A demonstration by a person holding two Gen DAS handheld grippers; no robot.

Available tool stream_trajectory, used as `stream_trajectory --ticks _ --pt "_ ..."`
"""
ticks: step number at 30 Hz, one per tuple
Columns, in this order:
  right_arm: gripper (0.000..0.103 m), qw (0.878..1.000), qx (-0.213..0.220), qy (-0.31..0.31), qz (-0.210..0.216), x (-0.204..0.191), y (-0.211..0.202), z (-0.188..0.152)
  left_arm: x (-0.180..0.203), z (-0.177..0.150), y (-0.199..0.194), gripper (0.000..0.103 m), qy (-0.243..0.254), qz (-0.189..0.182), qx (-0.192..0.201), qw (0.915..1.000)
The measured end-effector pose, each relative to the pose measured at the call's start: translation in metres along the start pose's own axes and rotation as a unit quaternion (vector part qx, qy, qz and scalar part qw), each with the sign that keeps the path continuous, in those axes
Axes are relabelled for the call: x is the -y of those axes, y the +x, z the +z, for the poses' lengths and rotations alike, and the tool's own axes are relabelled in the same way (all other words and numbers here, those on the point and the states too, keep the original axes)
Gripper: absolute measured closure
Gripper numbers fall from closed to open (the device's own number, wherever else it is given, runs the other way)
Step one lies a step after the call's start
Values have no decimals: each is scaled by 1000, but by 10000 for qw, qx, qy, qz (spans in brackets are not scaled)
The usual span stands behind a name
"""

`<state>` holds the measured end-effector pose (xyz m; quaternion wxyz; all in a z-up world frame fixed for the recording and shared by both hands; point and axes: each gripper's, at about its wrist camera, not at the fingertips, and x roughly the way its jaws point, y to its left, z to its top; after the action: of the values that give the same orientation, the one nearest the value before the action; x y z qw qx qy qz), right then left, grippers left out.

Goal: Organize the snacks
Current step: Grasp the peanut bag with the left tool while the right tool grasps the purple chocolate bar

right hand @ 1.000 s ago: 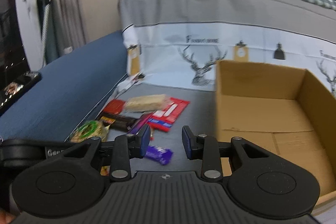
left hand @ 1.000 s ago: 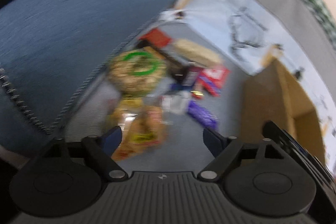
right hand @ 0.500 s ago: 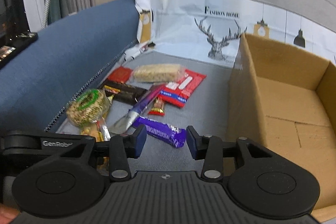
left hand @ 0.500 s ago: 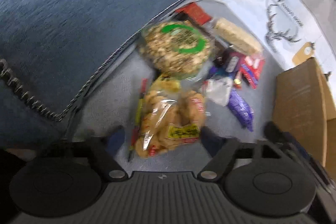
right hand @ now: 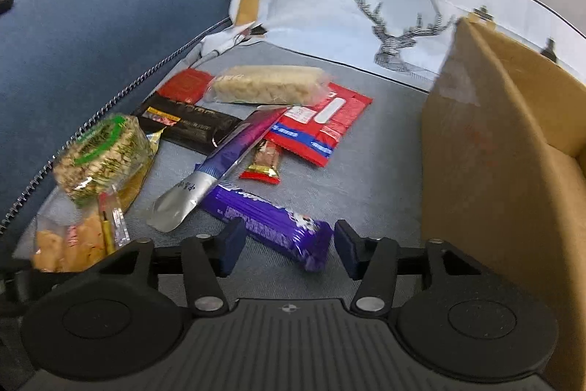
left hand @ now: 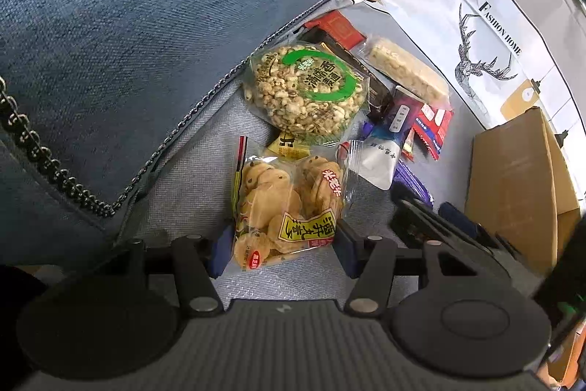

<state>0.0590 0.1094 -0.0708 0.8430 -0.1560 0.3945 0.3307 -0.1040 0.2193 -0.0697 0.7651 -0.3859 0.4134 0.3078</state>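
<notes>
A clear bag of yellow crackers (left hand: 289, 207) lies on the grey cushion, its near end between the open fingers of my left gripper (left hand: 281, 253). A round puffed-grain cake (left hand: 306, 88) with a green ring lies just beyond it. My right gripper (right hand: 287, 250) is open, its fingers either side of the near end of a purple chocolate bar (right hand: 271, 226). An open cardboard box (right hand: 487, 149) stands at the right; it also shows in the left wrist view (left hand: 512, 185). The cracker bag shows at the right wrist view's lower left (right hand: 69, 240).
Other snacks lie in a pile: a pale grain bar (right hand: 267, 85), a red packet (right hand: 322, 127), a black bar (right hand: 190, 127), a purple and silver pouch (right hand: 219, 163), a small red sweet (right hand: 265, 162). A blue sofa arm (left hand: 128, 6) rises on the left. A deer-print cloth (right hand: 366, 6) hangs behind.
Both grippers have dropped down and forward to the snacks. The left one now straddles the cracker bag. The right one has opened wider and straddles the purple bar.
</notes>
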Motion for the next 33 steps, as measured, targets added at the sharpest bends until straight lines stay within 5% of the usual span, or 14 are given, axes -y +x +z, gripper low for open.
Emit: stream_trajectory --ticks 4,8,11,15,20,24,28,33 --pt "39 9992 -193 -253 226 -5 18 1 0 1 0 40 1 3 -19 10000" --pt "80 9975 -118 -477 505 -8 14 2 1 3 0 40 -9 17 -17 10000" --pt "90 9956 -51 -682 633 -11 1 -1 1 2 -3 40 31 -46 33 10000" --pt "91 9984 -61 -274 497 -4 -26 -6 1 1 -4 40 49 -211 -11 9998" --pt "91 9976 -582 375 7 1 -47 -28 8 2 -3 40 234 -335 -83 9991" --pt "89 9932 -870 760 130 6 -49 -43 14 -2 8 40 376 -301 -326 9983" --pt "72 9948 -807 543 313 7 -41 -47 16 -2 11 40 395 -297 -362 9981" --pt "73 9974 -604 -33 386 1 -38 -43 18 0 13 40 422 -281 -360 9981"
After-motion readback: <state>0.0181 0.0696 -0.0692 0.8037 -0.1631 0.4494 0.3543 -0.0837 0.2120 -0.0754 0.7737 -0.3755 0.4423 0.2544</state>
